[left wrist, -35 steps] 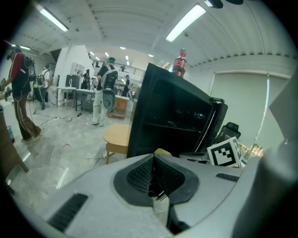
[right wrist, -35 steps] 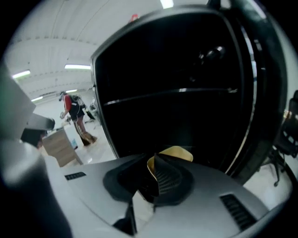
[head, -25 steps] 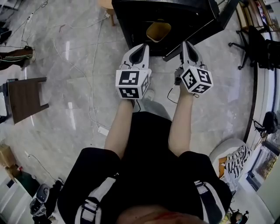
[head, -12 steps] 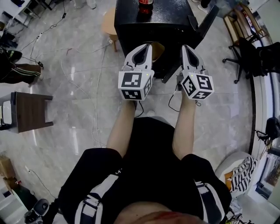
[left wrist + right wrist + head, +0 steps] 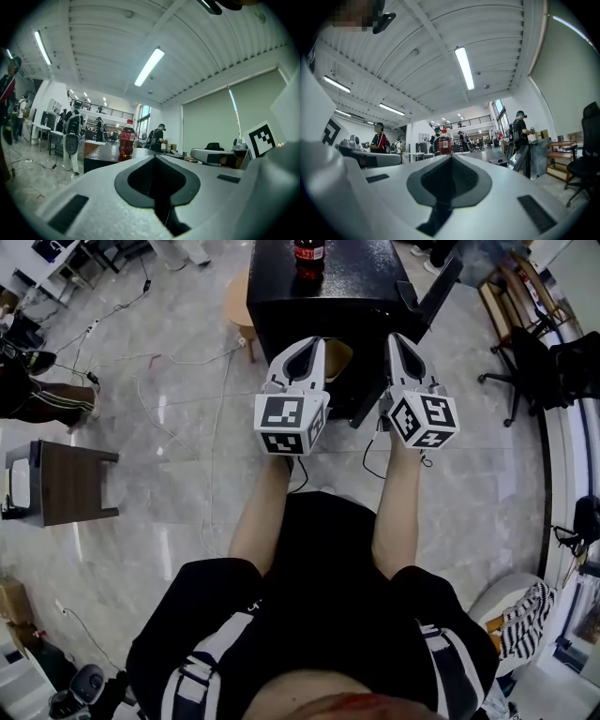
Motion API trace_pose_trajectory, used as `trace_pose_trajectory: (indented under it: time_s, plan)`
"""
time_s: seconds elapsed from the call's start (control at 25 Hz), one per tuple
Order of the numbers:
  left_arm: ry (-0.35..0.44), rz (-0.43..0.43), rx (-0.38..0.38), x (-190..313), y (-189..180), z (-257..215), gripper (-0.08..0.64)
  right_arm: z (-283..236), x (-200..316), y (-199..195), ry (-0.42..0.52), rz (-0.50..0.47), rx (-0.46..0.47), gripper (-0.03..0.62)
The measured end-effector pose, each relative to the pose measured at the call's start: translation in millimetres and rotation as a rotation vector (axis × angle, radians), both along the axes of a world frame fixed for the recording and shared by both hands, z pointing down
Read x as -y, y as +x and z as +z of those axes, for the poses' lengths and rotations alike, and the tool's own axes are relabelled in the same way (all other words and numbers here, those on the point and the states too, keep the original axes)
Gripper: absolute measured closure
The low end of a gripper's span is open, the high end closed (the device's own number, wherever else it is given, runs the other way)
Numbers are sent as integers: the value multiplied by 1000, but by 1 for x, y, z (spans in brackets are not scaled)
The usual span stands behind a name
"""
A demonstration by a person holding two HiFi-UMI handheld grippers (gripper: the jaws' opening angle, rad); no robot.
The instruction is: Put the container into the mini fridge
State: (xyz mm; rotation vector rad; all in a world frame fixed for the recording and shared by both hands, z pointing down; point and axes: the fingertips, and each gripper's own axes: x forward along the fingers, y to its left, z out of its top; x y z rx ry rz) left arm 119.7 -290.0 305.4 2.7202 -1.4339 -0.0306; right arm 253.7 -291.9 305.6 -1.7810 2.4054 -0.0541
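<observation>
The black mini fridge stands on the floor ahead of me, its door swung open to the right. A tan container shows inside the opening, partly hidden between my grippers. A cola bottle stands on the fridge top; it also appears in the left gripper view and the right gripper view. My left gripper and right gripper are held side by side in front of the opening. Both are shut with nothing between their jaws, as the left gripper and right gripper show in their own views.
A dark wooden stool stands on the marble floor at left, and a small round stool beside the fridge. Cables trail across the floor. An office chair is at right. Several people stand in the background.
The view has pulled back, so the fridge top and the bottle now show. Both grippers stay shut and side by side, covering more of the container.
</observation>
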Motion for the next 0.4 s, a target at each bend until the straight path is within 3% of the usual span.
trace_pose_trajectory:
  time_s: [0.4]
  plan:
    - [3,3,9,1,4,0,554,-2,3,2,6,-10,-7,580]
